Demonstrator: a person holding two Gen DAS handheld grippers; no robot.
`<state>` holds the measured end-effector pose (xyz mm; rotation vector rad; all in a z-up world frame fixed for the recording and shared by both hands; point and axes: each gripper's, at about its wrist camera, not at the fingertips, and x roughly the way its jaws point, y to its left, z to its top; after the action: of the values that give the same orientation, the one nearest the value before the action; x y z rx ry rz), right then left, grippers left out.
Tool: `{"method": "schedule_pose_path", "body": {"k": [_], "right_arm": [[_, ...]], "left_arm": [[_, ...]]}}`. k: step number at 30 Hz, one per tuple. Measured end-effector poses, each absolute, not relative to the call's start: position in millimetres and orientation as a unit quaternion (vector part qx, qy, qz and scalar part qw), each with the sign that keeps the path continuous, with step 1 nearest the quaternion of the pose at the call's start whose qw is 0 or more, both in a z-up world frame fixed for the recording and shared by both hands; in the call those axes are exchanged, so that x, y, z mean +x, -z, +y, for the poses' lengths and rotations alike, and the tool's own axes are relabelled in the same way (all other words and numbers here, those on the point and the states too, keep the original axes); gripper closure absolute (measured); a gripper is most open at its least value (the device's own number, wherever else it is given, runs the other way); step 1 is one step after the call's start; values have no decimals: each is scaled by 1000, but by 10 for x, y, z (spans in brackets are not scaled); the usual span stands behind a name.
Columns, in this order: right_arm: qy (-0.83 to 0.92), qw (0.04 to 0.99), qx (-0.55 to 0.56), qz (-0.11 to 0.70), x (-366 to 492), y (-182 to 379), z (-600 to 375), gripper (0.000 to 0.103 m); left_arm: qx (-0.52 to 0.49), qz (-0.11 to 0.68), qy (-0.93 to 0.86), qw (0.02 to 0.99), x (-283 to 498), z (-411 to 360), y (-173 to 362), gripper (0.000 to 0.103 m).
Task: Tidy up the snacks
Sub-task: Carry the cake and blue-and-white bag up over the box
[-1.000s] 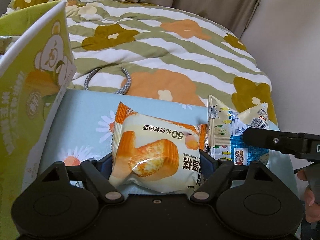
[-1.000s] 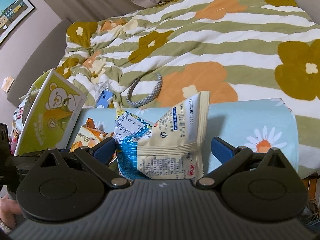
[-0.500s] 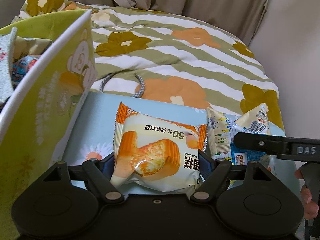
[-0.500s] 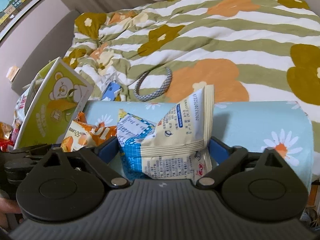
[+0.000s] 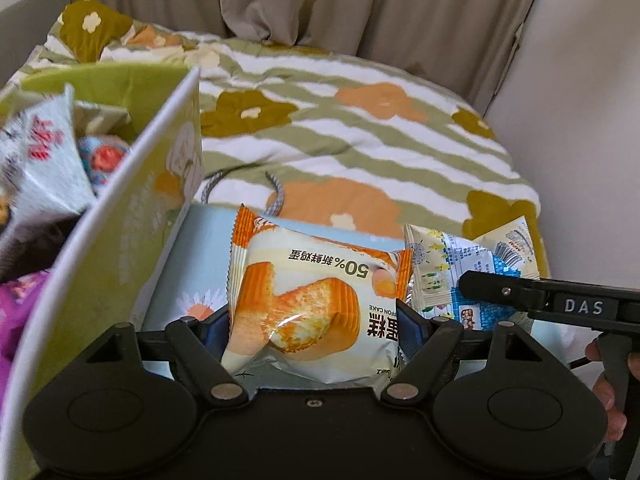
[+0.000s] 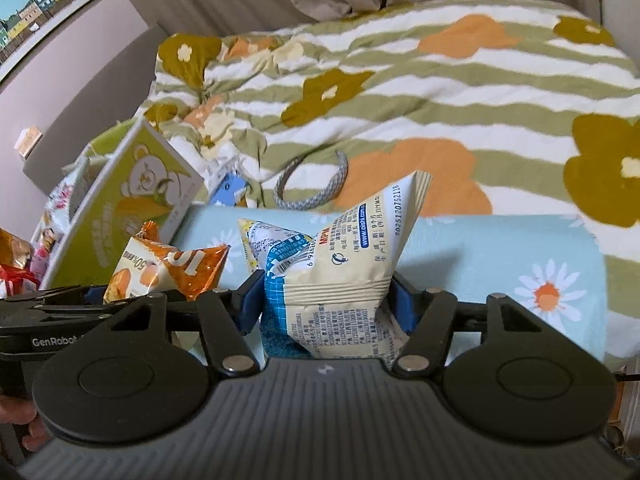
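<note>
My left gripper (image 5: 316,320) is shut on an orange and white chiffon cake packet (image 5: 316,296) and holds it above the light blue daisy cloth (image 5: 200,248), just right of the green bear box (image 5: 120,232). My right gripper (image 6: 326,300) is shut on a cream and blue snack bag (image 6: 344,264), also lifted. The cake packet shows in the right wrist view (image 6: 168,264), and the snack bag in the left wrist view (image 5: 452,268). The green box (image 6: 132,204) holds several snack packets (image 5: 40,160).
A striped green, white and orange flowered blanket (image 6: 400,80) covers the bed behind. A grey braided loop (image 6: 312,184) lies on it beyond the blue cloth. A small blue item (image 6: 228,188) sits by the box. Curtains and a wall stand at the back.
Both grippers have risen with their packets. The left one has moved up beside the green box, so the box's inside with its snacks now shows.
</note>
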<state>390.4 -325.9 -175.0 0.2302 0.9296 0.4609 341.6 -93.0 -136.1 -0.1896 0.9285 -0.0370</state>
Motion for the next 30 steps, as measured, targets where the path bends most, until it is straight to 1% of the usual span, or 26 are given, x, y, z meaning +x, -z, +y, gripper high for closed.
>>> {"method": "schedule_pose_path", "body": {"k": [7,14,22,26,30], "right_arm": [[-222,878,105,410,3616,1248,-3136,24],[-239,892,102,370,3319,652,-2826,24],[-262,908,101,312,3093,48,-2214,24],[-260,912,109,298,3056,-112,-1788,24],[-248,912,125,303,3096,-184,-1331,24]], "left_arm": [[-95,393,16,914,3085,-862,782,21],[-84,331,-8,940,2680,-592,152,21],[-77,279,-44,956,2475,150,-324,21],[-76,272,-46,958,2480,612,-440,21],[-63,276,-37,958,2609,1039,-474,21]]}}
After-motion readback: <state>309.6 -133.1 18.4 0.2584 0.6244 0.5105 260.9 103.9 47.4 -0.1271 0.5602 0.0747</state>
